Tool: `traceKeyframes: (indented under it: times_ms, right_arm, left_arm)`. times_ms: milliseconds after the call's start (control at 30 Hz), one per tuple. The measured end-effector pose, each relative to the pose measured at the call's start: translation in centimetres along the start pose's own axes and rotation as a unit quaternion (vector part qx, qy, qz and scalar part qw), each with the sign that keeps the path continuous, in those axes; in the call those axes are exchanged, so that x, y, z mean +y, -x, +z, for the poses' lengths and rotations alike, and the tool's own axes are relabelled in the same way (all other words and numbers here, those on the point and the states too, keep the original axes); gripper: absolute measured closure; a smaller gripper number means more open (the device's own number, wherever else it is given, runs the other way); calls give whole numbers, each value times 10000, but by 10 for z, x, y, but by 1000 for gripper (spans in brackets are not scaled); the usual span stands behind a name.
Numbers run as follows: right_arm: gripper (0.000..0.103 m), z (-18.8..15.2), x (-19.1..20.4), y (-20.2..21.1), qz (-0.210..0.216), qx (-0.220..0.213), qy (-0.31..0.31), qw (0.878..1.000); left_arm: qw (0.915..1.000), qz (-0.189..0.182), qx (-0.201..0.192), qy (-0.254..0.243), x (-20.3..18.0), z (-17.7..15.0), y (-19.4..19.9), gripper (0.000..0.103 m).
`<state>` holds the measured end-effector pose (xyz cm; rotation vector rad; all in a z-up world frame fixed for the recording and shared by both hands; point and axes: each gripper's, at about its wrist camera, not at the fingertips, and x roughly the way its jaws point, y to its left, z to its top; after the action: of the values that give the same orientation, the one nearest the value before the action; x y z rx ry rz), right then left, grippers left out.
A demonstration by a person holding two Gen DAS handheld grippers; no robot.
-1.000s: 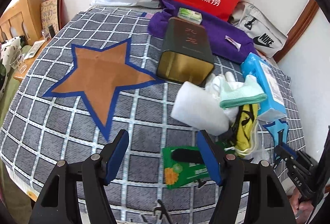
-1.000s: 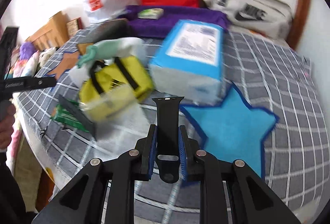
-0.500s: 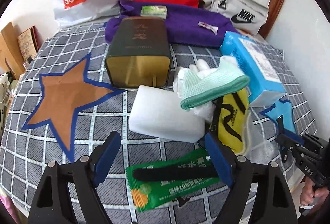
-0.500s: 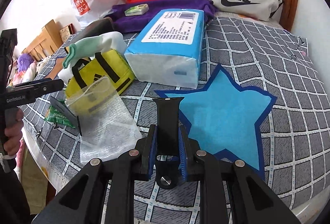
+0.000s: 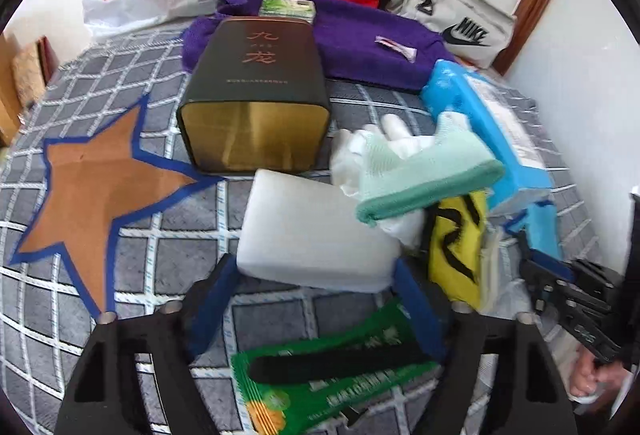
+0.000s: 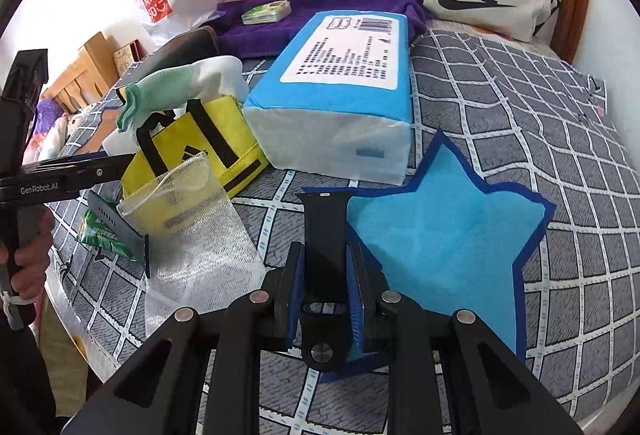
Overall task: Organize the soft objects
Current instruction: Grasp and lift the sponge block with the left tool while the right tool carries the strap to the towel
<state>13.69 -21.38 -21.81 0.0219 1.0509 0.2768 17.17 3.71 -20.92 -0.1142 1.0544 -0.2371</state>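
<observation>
Your right tongs [image 6: 325, 291] are clamped on a black silicone watch strap [image 6: 325, 231], which stands up between the blue pads above the near edge of a light-blue felt star with a dark-blue border [image 6: 440, 235]. Your left tongs [image 5: 316, 299] stand apart, their jaws having just narrowed a little, with nothing pressed between them; they hover over the near end of a white foam block [image 5: 316, 235] and a green printed wipes packet [image 5: 332, 379]. A 2nd black strap [image 5: 336, 363] lies across that packet. Everything sits on a grey checked quilt [image 5: 168, 235] covering the bed. Just right of the foam block lie a mint-green and white knitted glove [image 5: 420, 171], a yellow fabric tote with black handles [image 5: 456, 243] and a blue-wrapped pack of tissues [image 6: 344, 91]. A clear mesh drawstring pouch [image 6: 188, 211] rests against the tote. Behind the block lies a dark tin with a gold interior [image 5: 256, 107], beside an orange felt star edged in blue [image 5: 96, 191].
</observation>
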Motion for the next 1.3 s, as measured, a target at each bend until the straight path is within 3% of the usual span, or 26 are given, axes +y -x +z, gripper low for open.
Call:
traceKeyframes:
  times_ms: [233, 667, 1300]
  right_arm:
    - [82, 1, 1, 3, -31, 34, 4, 10000]
    - [82, 13, 8, 32, 77, -209, -41, 9997]
    - [82, 77, 5, 71, 147, -752, -204, 9969]
  left_arm:
    - [9994, 279, -176, -58, 9, -4, 17, 33]
    - [9957, 561, -542, 503, 42, 3, 57, 33]
    - [9921, 582, -977, 527, 21, 49, 91, 32]
